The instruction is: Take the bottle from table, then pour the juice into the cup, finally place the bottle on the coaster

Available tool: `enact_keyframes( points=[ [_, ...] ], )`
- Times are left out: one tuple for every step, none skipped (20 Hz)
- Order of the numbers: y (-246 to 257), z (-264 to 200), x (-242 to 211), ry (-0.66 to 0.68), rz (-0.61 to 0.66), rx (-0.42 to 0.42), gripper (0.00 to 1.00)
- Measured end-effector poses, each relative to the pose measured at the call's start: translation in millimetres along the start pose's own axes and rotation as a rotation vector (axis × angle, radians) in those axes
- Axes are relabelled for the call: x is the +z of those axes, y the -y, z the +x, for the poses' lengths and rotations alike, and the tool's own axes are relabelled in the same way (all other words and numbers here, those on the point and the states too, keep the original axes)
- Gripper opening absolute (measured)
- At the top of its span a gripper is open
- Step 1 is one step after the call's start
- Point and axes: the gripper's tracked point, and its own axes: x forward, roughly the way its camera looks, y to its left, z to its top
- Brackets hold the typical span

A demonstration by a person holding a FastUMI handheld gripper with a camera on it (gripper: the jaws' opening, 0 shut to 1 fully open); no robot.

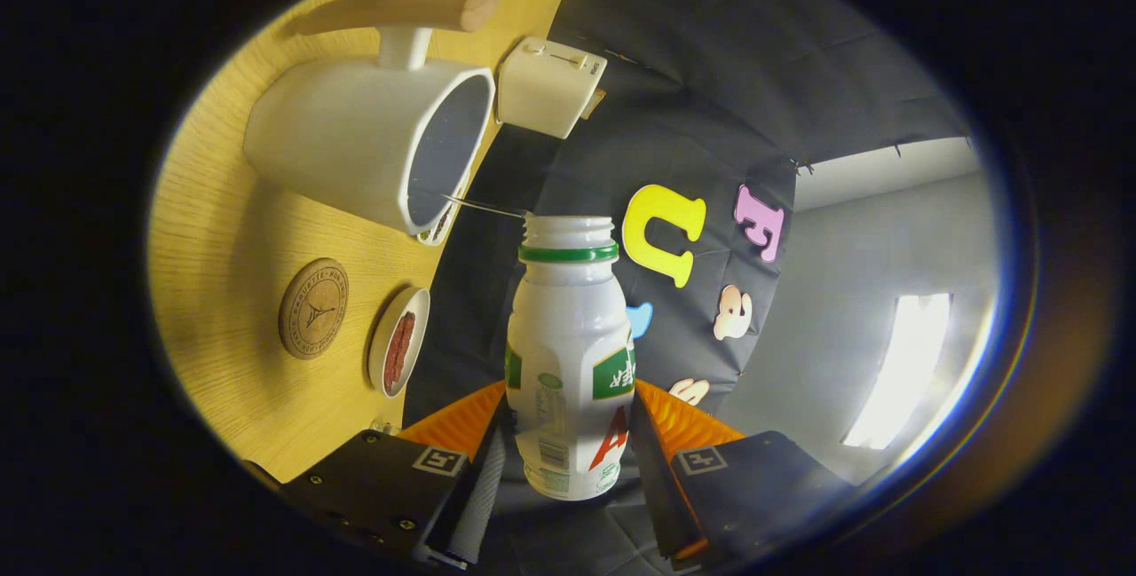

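Between your two fingers [568, 461] you have the bottle [568, 354] clamped by its lower body, one finger pressing on each side. It is one small white plastic bottle with a green ring under its threaded neck and a green-and-white label with a red mark low down; the cap is off and the mouth is open. The whole view is rolled, so the wooden desk [222, 230] stands up along one side of the bottle. The bottle's mouth sits close beside the rim of one white cup [373, 145], which carries a wooden handle on a white stub. On the desk you can count one round cork coaster [313, 308], one small white dish [399, 352] holding something reddish, and one cream box-shaped appliance [548, 86] beyond the cup.
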Motion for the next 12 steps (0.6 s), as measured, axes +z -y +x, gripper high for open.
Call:
enact_keyframes(
  points=[
    [0.0,-0.4,0.6,0.004,-0.005,0.000,0.71],
    [0.5,-0.6,0.8,0.008,-0.010,0.000,0.71],
    [0.9,-1.0,1.1,0.012,-0.014,-0.002,0.71],
    [1.1,-0.1,1.7,0.015,-0.017,-0.003,0.71],
    [1.5,-0.4,1.8,0.017,-0.020,-0.004,0.71],
    [1.6,-0.4,1.7,0.019,-0.021,-0.006,0.71],
    [1.6,-0.5,1.8,0.021,-0.021,-0.008,0.71],
    [1.6,-0.3,2.5,0.025,-0.023,-0.011,0.71],
    [1.7,-0.9,2.8,0.028,-0.026,-0.013,0.71],
    [2.4,-0.2,2.9,0.031,-0.031,-0.014,0.71],
    [2.6,-0.3,3.2,0.033,-0.035,-0.016,0.71],
    [2.8,0.0,3.0,0.036,-0.038,-0.017,0.71]
  ],
)
